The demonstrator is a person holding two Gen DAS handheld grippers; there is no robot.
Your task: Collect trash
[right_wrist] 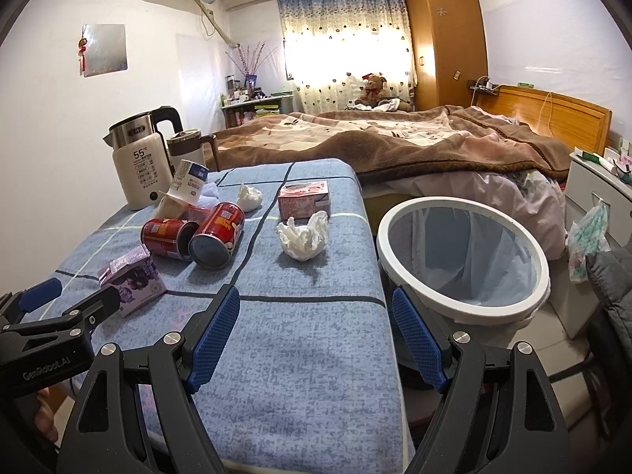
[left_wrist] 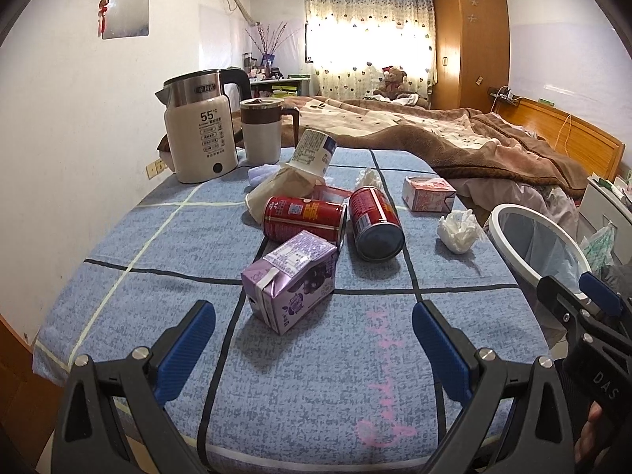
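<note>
Left gripper (left_wrist: 314, 330) wide apart, empty, purple carton (left_wrist: 290, 280) just ahead between its fingers. Right gripper (right_wrist: 316, 326) also apart, empty, white bin (right_wrist: 462, 254) ahead-right.

A paper bag (left_wrist: 276, 185) lies half hidden behind the red cans (left_wrist: 304, 217).
</note>
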